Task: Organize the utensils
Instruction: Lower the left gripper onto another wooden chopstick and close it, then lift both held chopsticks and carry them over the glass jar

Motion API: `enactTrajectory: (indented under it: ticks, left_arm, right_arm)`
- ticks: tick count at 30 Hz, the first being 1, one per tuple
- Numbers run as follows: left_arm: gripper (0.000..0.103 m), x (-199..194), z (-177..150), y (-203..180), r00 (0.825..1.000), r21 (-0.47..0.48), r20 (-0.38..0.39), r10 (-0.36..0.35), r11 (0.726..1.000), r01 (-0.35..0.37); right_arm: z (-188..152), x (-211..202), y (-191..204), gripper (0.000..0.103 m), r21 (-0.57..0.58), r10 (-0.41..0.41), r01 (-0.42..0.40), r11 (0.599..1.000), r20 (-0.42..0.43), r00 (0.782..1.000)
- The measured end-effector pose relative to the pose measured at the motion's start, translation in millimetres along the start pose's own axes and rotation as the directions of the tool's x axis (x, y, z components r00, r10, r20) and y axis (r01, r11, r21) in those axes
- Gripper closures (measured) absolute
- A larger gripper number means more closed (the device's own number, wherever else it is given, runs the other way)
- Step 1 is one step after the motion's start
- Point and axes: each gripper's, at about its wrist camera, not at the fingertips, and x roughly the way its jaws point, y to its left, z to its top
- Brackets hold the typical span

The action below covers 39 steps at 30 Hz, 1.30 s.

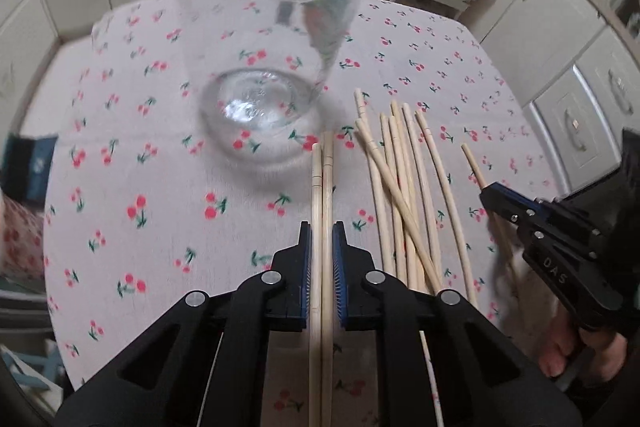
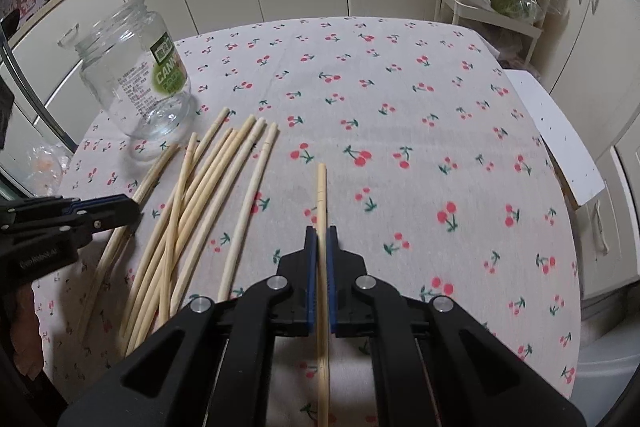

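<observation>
Both grippers clenched on chopsticks over the cherry-print counter.

My left gripper [image 1: 322, 239] is clamped on a pair of chopsticks [image 1: 322, 187] lying side by side between its blue pads; my right gripper [image 2: 321, 239] grasps a single chopstick [image 2: 321, 195]. Between the two, the loose chopstick pile [image 2: 200, 195] lies fanned on the counter [image 2: 400, 115]. Just beyond the pile's tips, the empty glass jar [image 2: 136, 75] stands upright, green label facing right.

Pale wooden chopsticks [image 2: 200, 211] on a white tablecloth [image 2: 400, 107] — red cherries, green stems; clear jar [image 2: 136, 75] — green label.
</observation>
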Motion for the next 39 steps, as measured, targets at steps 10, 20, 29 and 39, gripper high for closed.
enactTrajectory:
  ticks: [10,20,29,39]
  left_arm:
    - [0.093,0,-6,8,1.0,-0.006,-0.023,0.016,1.0,-0.017]
    - [0.093,-8,3,9,0.998,-0.032,-0.001,0.057,0.998,-0.057]
    - [0.093,-4,3,9,0.994,-0.008,-0.001,0.112,0.994,-0.112]
    - [0.093,-4,0,2,0.995,0.013,-0.01,0.1,0.995,-0.1]
  right_arm:
    - [-1,-1,-3,0.098,0.019,0.025,-0.026,0.999,0.008,1.0]
    - [-2,-1,-4,0.097,0.02,0.03,-0.031,0.999,0.012,0.999]
    - [-2,-1,-3,0.097,0.021,0.033,-0.033,0.999,0.016,0.999]
    - [-1,-1,-2,0.097,0.02,0.035,-0.035,0.999,0.017,0.999]
